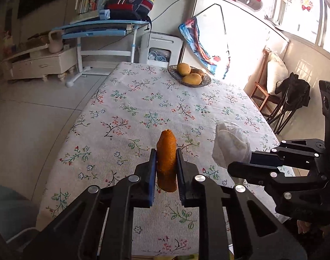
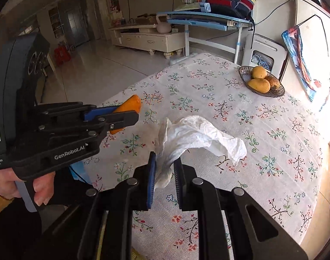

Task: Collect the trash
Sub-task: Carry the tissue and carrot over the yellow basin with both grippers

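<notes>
Nearest in the left wrist view: left gripper [image 1: 166, 162], black with blue pads, clamped on a curved strip of orange peel [image 1: 166, 162], the peel standing upright between the pads and lifted clear of the white floral tablecloth [image 1: 126, 117]. Same gripper seen side-on in the right wrist view [image 2: 130, 110], gripped by a person's hand [image 2: 38, 189] at the lower left edge, orange peel [image 2: 129, 106] jutting out past the fingertips. Nearest in the right wrist view: right gripper [image 2: 164, 169], closed tight on the lower end of a crumpled white paper tissue [image 2: 195, 138], the rest of the tissue billowing forward and to the right above the cloth [image 2: 262, 143]. From the left view, right gripper [image 1: 238, 162] reaching in from the right edge with the tissue [image 1: 230, 145] bunched at its tip, just beside the peel and apart from it. Farther along the table, near the far right corner, a shallow wire basket [image 2: 277, 92] with three yellow mangoes [image 2: 259, 85], one of them brown-spotted. Beyond the table edge, a white appliance [image 2: 264, 52] on the floor, a blue-and-white desk [image 2: 208, 20] bearing a dark backpack [image 2: 230, 0] and a row of books, and a low cream cabinet [image 2: 147, 40] against the far wall.
</notes>
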Action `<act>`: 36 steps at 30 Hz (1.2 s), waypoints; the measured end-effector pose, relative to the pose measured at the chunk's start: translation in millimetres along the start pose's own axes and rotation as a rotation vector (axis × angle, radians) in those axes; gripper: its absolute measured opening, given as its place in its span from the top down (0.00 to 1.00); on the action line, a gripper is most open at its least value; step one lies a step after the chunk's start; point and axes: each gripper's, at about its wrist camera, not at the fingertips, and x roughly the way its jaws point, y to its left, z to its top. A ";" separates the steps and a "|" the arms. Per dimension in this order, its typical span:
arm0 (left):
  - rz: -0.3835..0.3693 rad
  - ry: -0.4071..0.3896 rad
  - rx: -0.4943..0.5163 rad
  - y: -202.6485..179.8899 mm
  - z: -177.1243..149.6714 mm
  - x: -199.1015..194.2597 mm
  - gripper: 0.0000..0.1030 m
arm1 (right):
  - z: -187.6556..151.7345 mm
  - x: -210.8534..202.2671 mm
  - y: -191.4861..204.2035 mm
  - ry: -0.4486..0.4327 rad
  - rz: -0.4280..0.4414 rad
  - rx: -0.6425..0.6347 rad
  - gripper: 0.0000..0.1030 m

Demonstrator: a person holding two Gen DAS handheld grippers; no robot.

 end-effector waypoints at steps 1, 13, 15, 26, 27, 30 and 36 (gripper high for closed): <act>-0.003 -0.001 -0.008 -0.7 -5.5 -6.1 0.84 | -3.2 -6.2 2.5 -0.021 0.013 0.012 0.83; -0.035 -0.005 -0.020 -17.6 -65.2 -68.2 0.84 | -54.8 -40.1 41.0 -0.049 0.068 0.098 0.83; -0.039 0.002 -0.017 -20.5 -75.7 -76.0 0.84 | -65.2 -42.7 44.7 -0.032 0.069 0.111 0.83; -0.059 0.024 -0.004 -37.3 -113.6 -105.6 0.84 | -112.5 -44.2 71.4 0.108 0.053 0.104 0.83; -0.059 0.027 -0.002 -38.9 -115.7 -106.8 0.84 | -116.5 -43.4 73.6 0.123 0.052 0.102 0.83; -0.059 0.038 0.008 -43.0 -123.5 -110.6 0.84 | -126.7 -40.9 78.3 0.162 0.051 0.095 0.83; -0.054 0.071 0.030 -51.9 -135.2 -112.2 0.84 | -145.8 -26.1 88.8 0.292 0.043 0.068 0.79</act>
